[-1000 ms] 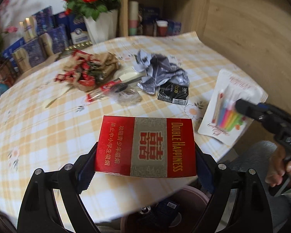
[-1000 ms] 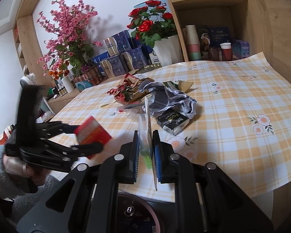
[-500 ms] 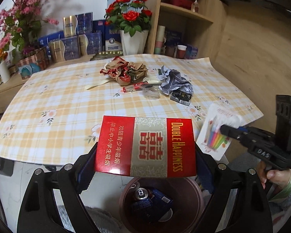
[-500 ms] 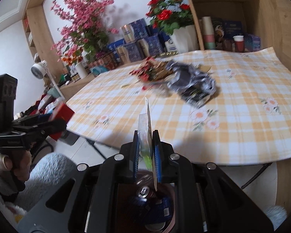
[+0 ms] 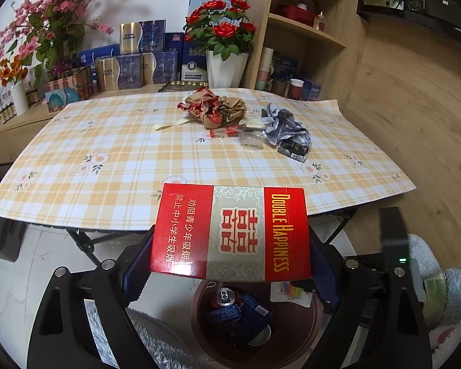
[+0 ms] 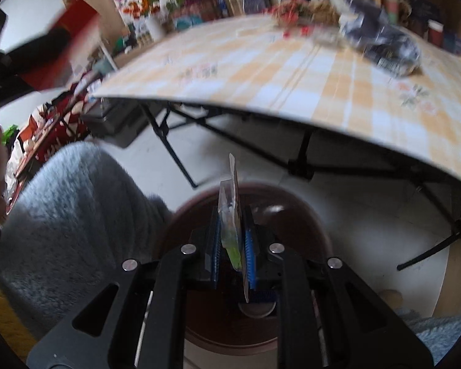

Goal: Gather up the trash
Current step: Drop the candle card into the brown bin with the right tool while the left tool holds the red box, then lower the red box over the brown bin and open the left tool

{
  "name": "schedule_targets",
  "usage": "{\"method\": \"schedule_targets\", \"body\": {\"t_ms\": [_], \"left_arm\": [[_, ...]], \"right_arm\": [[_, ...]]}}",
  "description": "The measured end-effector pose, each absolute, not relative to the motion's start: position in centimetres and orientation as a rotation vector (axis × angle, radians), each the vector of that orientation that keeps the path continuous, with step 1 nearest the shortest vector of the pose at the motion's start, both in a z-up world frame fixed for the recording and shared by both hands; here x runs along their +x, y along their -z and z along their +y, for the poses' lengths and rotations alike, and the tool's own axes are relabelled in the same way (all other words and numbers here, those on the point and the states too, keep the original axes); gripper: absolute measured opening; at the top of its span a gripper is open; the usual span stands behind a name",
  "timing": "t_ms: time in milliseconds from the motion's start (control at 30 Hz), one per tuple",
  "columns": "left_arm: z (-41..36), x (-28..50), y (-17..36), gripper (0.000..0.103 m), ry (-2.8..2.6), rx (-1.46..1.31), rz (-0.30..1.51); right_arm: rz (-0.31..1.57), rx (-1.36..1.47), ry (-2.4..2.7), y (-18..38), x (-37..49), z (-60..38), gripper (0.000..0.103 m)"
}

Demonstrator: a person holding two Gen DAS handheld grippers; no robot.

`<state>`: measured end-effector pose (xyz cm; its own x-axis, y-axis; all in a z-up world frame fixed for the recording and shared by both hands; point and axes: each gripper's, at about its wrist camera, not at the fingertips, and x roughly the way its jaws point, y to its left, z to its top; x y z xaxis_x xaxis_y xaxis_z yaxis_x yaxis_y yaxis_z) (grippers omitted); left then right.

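The left gripper [image 5: 230, 264] clamps a red cigarette carton [image 5: 230, 230], long axis crosswise, above the brown trash bin [image 5: 310, 332]. The right gripper [image 6: 233, 243] pinches a flat candle packet [image 6: 230, 209] edge-up over that bin.

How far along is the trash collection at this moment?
Done: a can and blue packs lie in the brown bin. In hand: left gripper holds the red carton, right gripper the candle pack, both over the bin. Left: crumpled wrappers, grey foil and a black pack on the table.
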<state>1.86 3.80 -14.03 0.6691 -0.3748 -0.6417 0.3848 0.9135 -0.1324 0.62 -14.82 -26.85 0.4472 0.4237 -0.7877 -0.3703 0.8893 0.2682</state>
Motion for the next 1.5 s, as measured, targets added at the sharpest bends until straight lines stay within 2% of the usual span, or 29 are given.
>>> {"method": "schedule_targets", "body": {"t_ms": [200, 400, 467, 533, 600, 700, 733, 833, 933, 1100, 1200, 1500], "left_arm": [[3.6, 1.4, 14.4, 0.086, 0.432, 0.042, 0.719], [3.6, 1.4, 14.6, 0.086, 0.434, 0.041, 0.727], [3.6, 1.5, 14.8, 0.086, 0.436, 0.040, 0.734], [3.5, 1.6, 14.9, 0.086, 0.438, 0.043, 0.738], [3.4, 1.7, 15.0, 0.086, 0.437, 0.048, 0.741], [3.3, 1.7, 15.3, 0.086, 0.423, 0.063, 0.739], [3.2, 1.7, 15.5, 0.086, 0.419, 0.068, 0.743], [3.2, 1.7, 16.1, 0.086, 0.411, 0.070, 0.757], [3.3, 2.0, 16.3, 0.086, 0.412, 0.062, 0.765], [3.0, 2.3, 16.4, 0.086, 0.417, 0.065, 0.763], [2.5, 2.4, 16.7, 0.086, 0.427, 0.090, 0.758], [-0.6, 3.3, 20.3, 0.086, 0.477, 0.185, 0.876]], "right_arm": [[1.148, 0.100, -0.438, 30.5, 1.9, -15.5, 0.017], [1.195, 0.173, -0.386, 31.4, 2.3, -17.5, 0.018], [1.202, 0.169, -0.379, 31.4, 2.3, -17.5, 0.021], [1.201, 0.157, -0.380, 31.3, 2.4, -17.3, 0.030], [1.190, 0.138, -0.380, 31.1, 2.4, -17.0, 0.034], [1.123, 0.100, -0.366, 29.6, 2.0, -16.8, 0.051], [1.099, 0.091, -0.361, 29.0, 1.9, -16.7, 0.061], [0.963, 0.037, -0.331, 26.0, 1.0, -16.9, 0.082], [0.786, -0.064, -0.283, 22.4, -0.2, -17.5, 0.094], [0.543, -0.188, -0.160, 17.5, -1.8, -20.4, 0.097], [0.476, -0.213, -0.090, 16.4, -1.8, -22.4, 0.097], [0.533, -0.127, 0.047, 18.3, -0.7, -26.7, 0.097]]}}
